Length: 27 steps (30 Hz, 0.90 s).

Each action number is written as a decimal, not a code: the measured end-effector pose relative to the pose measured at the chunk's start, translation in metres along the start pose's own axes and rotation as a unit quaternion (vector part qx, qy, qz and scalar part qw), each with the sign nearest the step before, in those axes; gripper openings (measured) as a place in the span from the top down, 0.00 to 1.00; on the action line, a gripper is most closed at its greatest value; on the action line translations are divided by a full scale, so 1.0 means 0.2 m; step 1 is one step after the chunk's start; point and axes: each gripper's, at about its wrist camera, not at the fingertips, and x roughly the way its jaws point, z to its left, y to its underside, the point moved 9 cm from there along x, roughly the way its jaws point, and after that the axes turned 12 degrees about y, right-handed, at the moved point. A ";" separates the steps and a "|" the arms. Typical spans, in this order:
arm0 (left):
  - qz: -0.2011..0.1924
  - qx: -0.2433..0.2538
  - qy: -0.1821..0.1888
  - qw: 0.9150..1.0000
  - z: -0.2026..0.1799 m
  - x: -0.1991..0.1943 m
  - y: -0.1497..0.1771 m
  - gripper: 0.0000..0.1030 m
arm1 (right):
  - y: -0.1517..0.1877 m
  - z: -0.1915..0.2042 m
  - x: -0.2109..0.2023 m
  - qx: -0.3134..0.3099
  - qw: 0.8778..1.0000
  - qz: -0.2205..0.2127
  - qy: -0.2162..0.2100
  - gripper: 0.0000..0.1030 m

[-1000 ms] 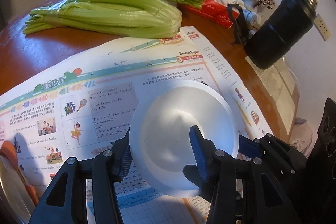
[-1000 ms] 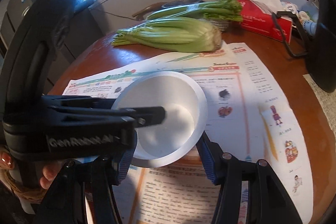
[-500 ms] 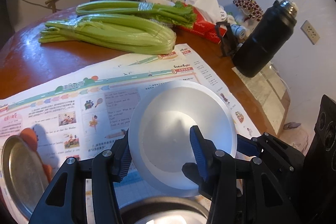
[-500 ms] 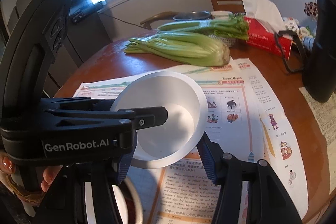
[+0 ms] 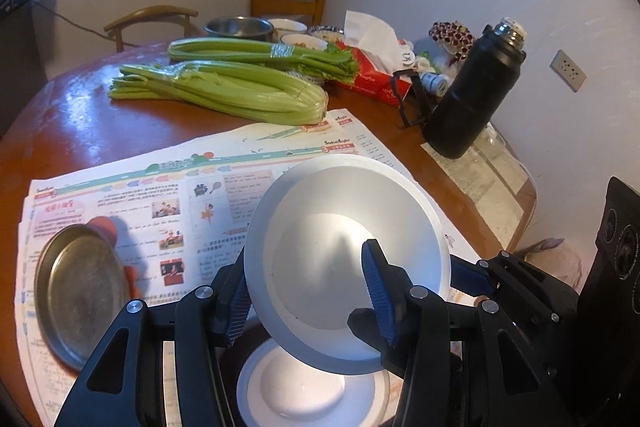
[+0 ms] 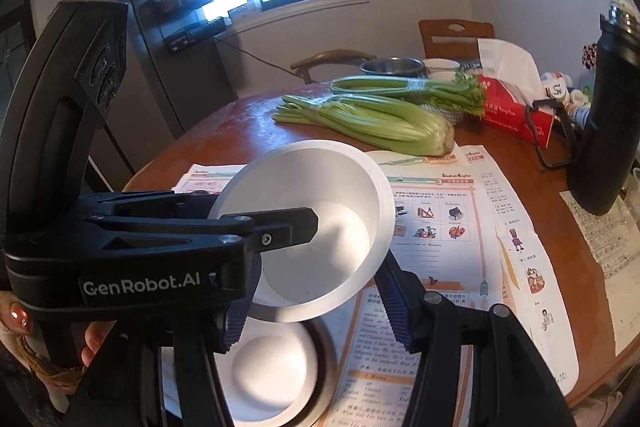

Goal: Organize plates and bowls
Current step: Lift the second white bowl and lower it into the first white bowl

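Just below the jaws, 2nd bowl (image 5: 312, 383) nested in a steel dish. Above it, held off the table: white bowl (image 5: 344, 247), tilted, wall clamped by both left gripper (image 5: 308, 291) & right gripper (image 6: 320, 303). Looks foam — prob. light, dents easily, so grip rim gently. Further left, steel plate (image 5: 80, 291) on paper.

newspaper (image 5: 224, 187) bare ahead; celery (image 5: 224, 91) and black flask (image 5: 472, 95) blocking beyond; steel plate (image 5: 76, 291) at left
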 end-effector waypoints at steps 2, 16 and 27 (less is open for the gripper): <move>-0.004 0.000 -0.001 1.000 -0.02 -0.05 0.03 0.50 | 0.01 0.02 -0.04 -0.003 1.000 -0.004 -0.002 0.44; 0.003 -0.019 -0.010 1.000 -0.01 -0.16 0.31 0.50 | 0.22 0.15 -0.18 -0.032 0.999 0.009 -0.016 0.44; 0.018 -0.031 -0.027 0.999 0.04 -0.10 0.47 0.50 | 0.39 0.20 -0.12 -0.052 0.997 0.047 -0.023 0.44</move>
